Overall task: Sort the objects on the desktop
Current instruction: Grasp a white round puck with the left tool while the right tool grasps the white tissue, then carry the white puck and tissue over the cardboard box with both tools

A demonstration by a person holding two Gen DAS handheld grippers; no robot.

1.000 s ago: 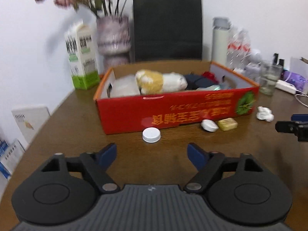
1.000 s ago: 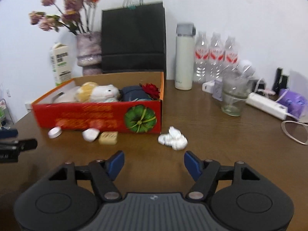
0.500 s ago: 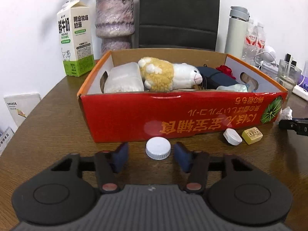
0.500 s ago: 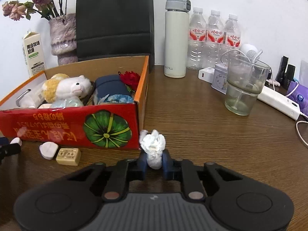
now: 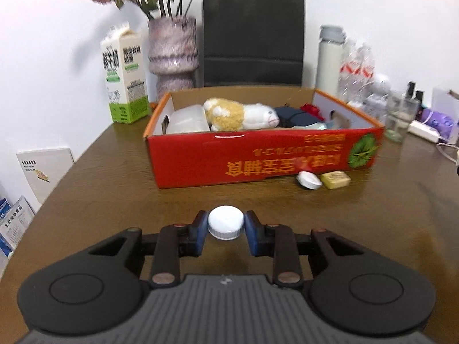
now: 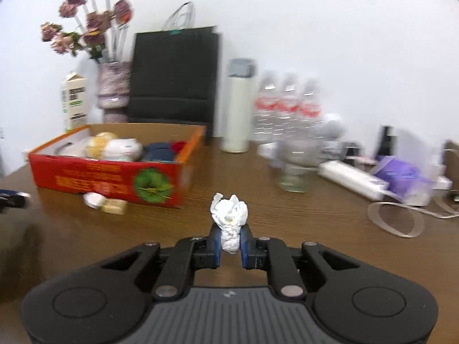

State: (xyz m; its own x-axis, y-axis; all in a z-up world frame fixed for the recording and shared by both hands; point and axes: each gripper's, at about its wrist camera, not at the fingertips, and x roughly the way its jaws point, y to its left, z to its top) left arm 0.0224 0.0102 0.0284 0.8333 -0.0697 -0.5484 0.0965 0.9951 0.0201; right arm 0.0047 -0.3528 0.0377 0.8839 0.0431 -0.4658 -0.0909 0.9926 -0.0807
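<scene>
My left gripper (image 5: 225, 230) is shut on a white bottle cap (image 5: 226, 221) and holds it above the brown table, short of the red cardboard box (image 5: 258, 160). My right gripper (image 6: 230, 239) is shut on a crumpled white tissue (image 6: 229, 219), lifted off the table to the right of the box (image 6: 109, 179). The box holds a plush toy (image 5: 238, 113), a clear container and dark cloth items. A white oval object (image 5: 309, 180) and a yellow block (image 5: 335, 179) lie against the box's front wall; they also show in the right wrist view (image 6: 110, 204).
Behind the box stand a milk carton (image 5: 123, 74), a vase of flowers (image 5: 172, 54), a black paper bag (image 5: 254, 37), a thermos (image 6: 239, 106) and water bottles (image 6: 287, 109). A glass (image 6: 295, 166), power strip (image 6: 352, 177), purple pouch and cable lie at the right.
Both grippers closed on their objects and then rose and drew back from the box: the left with the bottle cap, the right with the tissue.
</scene>
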